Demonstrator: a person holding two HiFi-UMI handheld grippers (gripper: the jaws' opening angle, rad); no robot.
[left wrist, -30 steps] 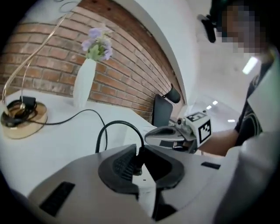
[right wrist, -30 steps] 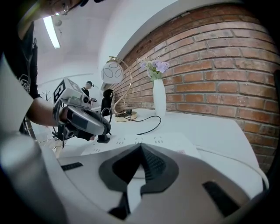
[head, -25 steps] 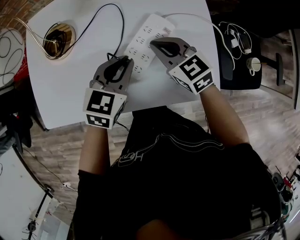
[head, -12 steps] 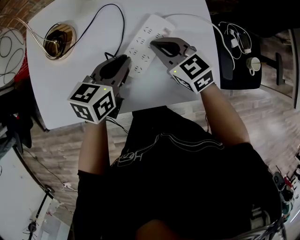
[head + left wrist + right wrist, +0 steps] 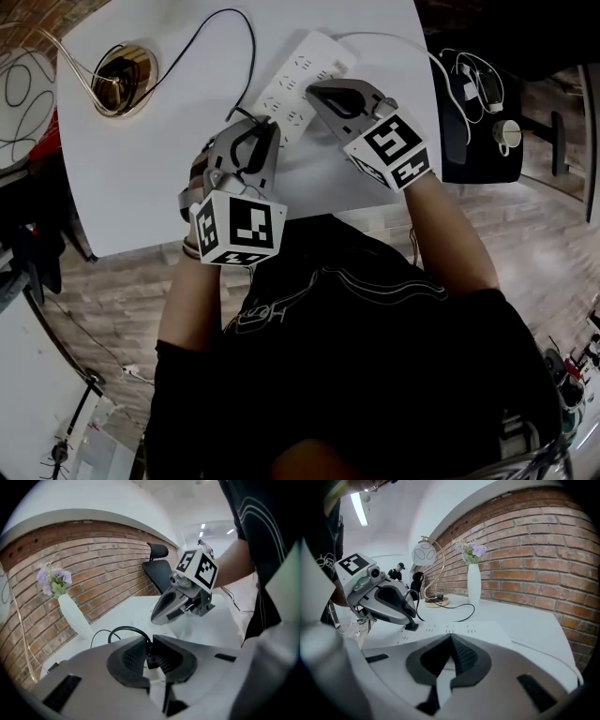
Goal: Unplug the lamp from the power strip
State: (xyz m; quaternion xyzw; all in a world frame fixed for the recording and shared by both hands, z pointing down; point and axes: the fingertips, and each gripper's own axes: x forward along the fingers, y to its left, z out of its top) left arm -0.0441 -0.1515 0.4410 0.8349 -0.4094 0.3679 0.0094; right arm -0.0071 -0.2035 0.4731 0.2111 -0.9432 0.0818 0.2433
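At the far left of the white table (image 5: pixel 141 178) sits the lamp's round brass base (image 5: pixel 120 75). Its black cord (image 5: pixel 253 42) loops up over the tabletop and comes down to the near end of the white power strip (image 5: pixel 298 80), which lies slanted across the middle of the table. The left gripper (image 5: pixel 265 124) points down at that end. Its jaws have just been closing, and its own view shows the pads pressed on either side of the lamp's black plug (image 5: pixel 152 661), which is still seated in the strip. To the right, the right gripper (image 5: pixel 311 91) has its jaws together with nothing between them, its tips resting on the strip's top face just beside the left gripper.
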